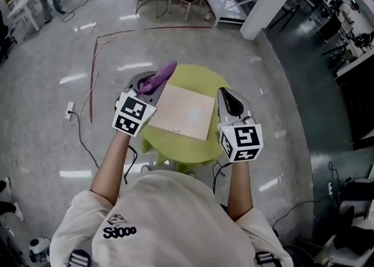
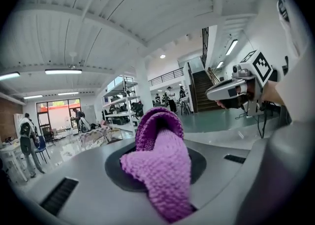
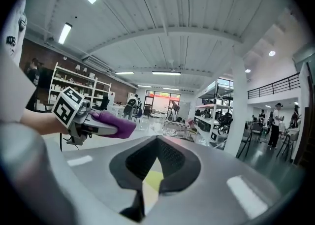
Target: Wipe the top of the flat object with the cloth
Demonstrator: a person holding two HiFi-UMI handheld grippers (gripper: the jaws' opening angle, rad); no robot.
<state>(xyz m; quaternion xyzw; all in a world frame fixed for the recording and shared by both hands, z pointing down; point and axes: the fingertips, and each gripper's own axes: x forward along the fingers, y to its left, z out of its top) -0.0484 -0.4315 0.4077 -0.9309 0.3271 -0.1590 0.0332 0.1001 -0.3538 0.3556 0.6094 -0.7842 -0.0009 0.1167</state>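
Cloth: purple knitted cloth (image 2: pixel 162 165), pinched in the left gripper (image 1: pixel 143 87); a folded hump of it sticks out past the jaw tips and a flap hangs down toward the camera.
Left jaws: closed on the cloth, with the fabric filling the space between them.
Right jaws: brought together at their tips with nothing held; only a thin slit shows lower down, and the yellow-green of the table shows through it.
Right gripper: the right gripper (image 1: pixel 227 97) hovers at the right edge of the board, pointing away from the person.
Board: flat, pale beige square board (image 1: pixel 184 113), lying a little askew on the table, its top bare.
Table: small round yellow-green table (image 1: pixel 175 150) just in front of the person.
Cloth position: just beyond the board's far left corner in the head view, beside the top rather than over its middle; I cannot tell whether it touches the board or the table.
Done: the cloth is in hand and has been brought to the board.
Left: as I judge it, the wipe itself, meaning lowering the cloth onto the top and drawing it across from the far left corner to the other edges.
Evidence of wiping: none either way; the top looks evenly clean apart from a faint bright patch, probably reflected light.
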